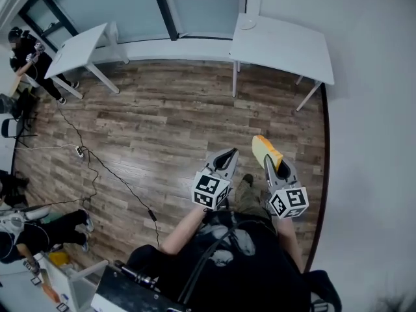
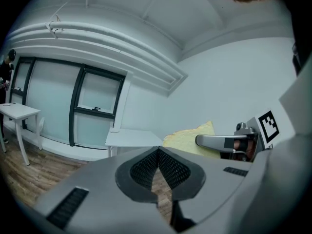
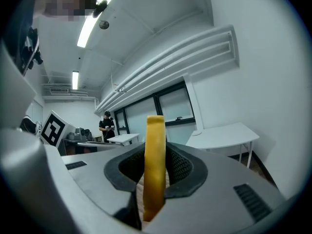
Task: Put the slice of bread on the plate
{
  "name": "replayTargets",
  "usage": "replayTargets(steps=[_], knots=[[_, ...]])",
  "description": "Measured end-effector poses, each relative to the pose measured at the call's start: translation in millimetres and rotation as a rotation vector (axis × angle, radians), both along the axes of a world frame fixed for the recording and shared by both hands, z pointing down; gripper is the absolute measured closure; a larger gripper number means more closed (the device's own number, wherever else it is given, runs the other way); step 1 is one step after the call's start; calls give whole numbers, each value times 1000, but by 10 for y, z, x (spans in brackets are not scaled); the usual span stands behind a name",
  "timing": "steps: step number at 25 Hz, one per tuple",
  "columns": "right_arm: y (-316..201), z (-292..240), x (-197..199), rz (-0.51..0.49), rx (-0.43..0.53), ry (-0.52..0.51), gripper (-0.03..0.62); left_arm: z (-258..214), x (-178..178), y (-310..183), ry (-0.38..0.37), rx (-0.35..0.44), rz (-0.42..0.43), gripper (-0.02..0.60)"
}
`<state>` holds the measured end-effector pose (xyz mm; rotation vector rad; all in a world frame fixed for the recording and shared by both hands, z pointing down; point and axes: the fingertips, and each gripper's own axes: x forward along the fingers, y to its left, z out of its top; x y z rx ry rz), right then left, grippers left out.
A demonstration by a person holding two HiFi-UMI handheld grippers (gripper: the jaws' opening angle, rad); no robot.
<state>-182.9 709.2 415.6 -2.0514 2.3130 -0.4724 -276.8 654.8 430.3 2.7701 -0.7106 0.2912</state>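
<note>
Wood-plank floor (image 1: 162,129) fills the middle. A white bench (image 1: 279,44) stands upper right and a white table (image 1: 78,47) upper left, both before dark-framed windows (image 1: 201,15) along the top. White wall (image 1: 370,109) at right. A black cable (image 1: 127,186) trails lower left. A ceiling strip light (image 3: 92,26) glows.

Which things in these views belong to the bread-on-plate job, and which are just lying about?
Job: slice of bread, clamped in the right gripper; plate on the far white table.
Lying about: second table, floor cable, left gripper, shut and empty.
</note>
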Motion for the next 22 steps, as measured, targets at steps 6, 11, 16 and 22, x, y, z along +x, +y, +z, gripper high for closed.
replayTargets(steps=[6, 11, 16, 22], knots=[[-654, 8, 295, -48, 2, -6, 499, 79, 407, -567, -26, -6, 2, 575], [-1211, -58, 755, -87, 15, -11, 499, 19, 1001, -1150, -31, 8, 7, 575], [-1742, 60, 1149, -160, -20, 1, 499, 11, 1465, -1622, -45, 18, -16, 575], [-2254, 74, 1347, -174, -36, -8, 499, 87, 1650, -2164, -68, -10, -32, 575]])
